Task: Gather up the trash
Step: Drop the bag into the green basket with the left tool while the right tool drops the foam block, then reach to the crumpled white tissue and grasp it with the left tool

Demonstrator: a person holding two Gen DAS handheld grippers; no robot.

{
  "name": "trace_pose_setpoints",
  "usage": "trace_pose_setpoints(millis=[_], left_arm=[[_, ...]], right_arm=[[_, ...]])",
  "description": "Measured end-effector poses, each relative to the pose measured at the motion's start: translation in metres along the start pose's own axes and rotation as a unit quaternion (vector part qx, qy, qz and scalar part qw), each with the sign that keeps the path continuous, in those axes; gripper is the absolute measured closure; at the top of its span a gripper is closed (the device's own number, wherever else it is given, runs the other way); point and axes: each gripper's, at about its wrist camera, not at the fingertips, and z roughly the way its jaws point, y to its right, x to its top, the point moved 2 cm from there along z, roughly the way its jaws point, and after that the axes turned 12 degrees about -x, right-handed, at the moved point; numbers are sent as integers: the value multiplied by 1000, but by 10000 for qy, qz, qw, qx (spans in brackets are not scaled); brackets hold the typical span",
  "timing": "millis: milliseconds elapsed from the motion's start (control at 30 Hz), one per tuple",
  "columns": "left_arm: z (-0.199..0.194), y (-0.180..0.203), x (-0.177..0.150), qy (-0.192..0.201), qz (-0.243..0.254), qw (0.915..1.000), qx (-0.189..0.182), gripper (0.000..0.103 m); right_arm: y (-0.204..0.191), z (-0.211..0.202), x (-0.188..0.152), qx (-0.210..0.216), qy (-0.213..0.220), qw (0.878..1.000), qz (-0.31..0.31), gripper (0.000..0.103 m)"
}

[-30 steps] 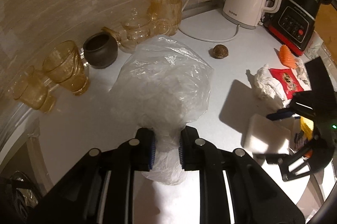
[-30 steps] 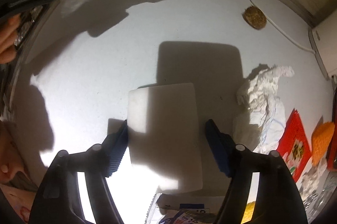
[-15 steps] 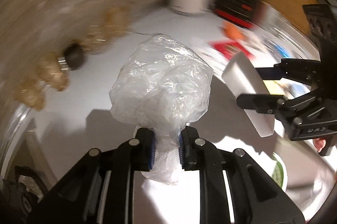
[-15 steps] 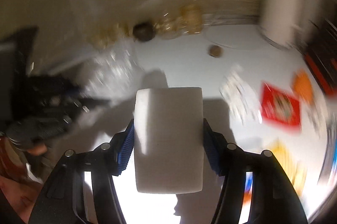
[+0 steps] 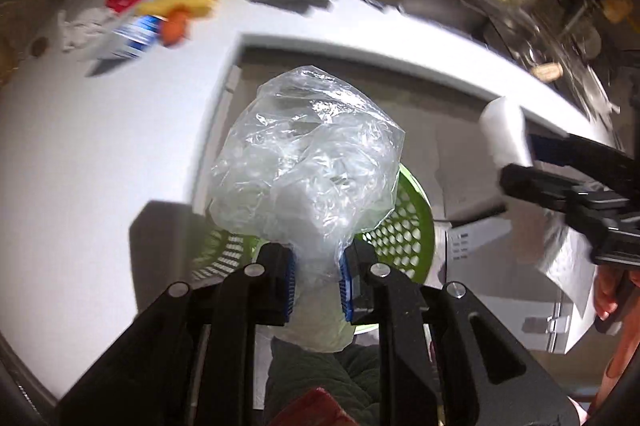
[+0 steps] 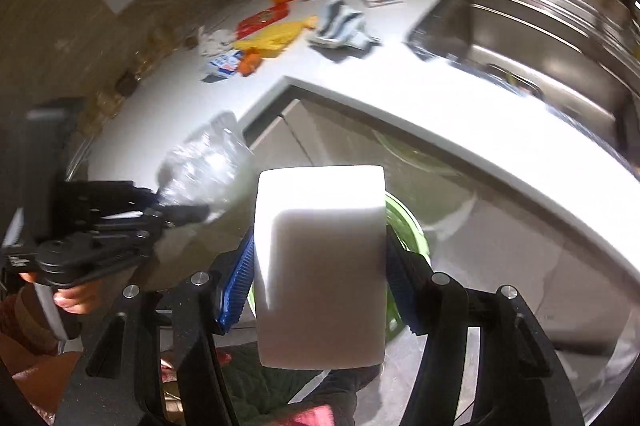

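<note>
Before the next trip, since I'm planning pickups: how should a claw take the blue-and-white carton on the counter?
The blue-and-white carton lies flat. Come from above and close across its narrow width, at the end away from the orange scrap touching it.

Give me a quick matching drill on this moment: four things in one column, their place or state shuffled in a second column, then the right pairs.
Things:
1. clear plastic bag
2. white foam block
3. green basket
4. red packet

Place or state:
A. lying on the white countertop
B. below both grippers, off the counter
C. pinched in the left gripper
D. clamped in the right gripper

Pairs: 1-C, 2-D, 3-B, 4-A
</note>
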Motion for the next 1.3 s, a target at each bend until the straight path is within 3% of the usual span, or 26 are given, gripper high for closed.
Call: trace_pose_setpoints(millis=[67, 133, 267, 433, 533, 767, 900, 1000, 1100, 1300], left_arm=[[29, 10, -7, -215, 80, 9997, 26, 78], [52, 15, -14, -393, 82, 9992, 76, 49], [81, 17, -20, -564, -66, 9981, 223, 45], [58, 27, -21, -346, -158, 9991, 202, 30], [29, 32, -17, -67, -54, 9993, 355, 26], [-48, 21, -20, 733, -531, 9939, 626, 15], [-85, 2, -23, 1076, -776, 9876, 833, 12], [-101, -17, -26, 1256, -1004, 9818, 1012, 12], [-112, -41, -26, 1364, -1288, 9757, 1135, 12], [-130, -93, -2, 1626, -1777, 9611, 1354, 12]], right_arm=[[11, -10, -16, -33, 14, 9998, 184, 42], [19, -17, -29, -58, 54, 9994, 323, 42], [25, -34, -41, -26, 147, 9990, 419, 42], [25, -34, -48, 176, 185, 9984, 508, 42], [17, -31, -49, 329, 188, 9982, 455, 42], [-18, -7, -49, 456, 41, 9989, -17, 40], [-44, 23, -54, 160, -240, 9987, -411, 9], [-53, 38, -50, 93, -380, 9980, -488, 8], [-56, 43, -36, 88, -401, 9981, -457, 8], [-60, 24, 21, 84, 102, 9994, -315, 3]])
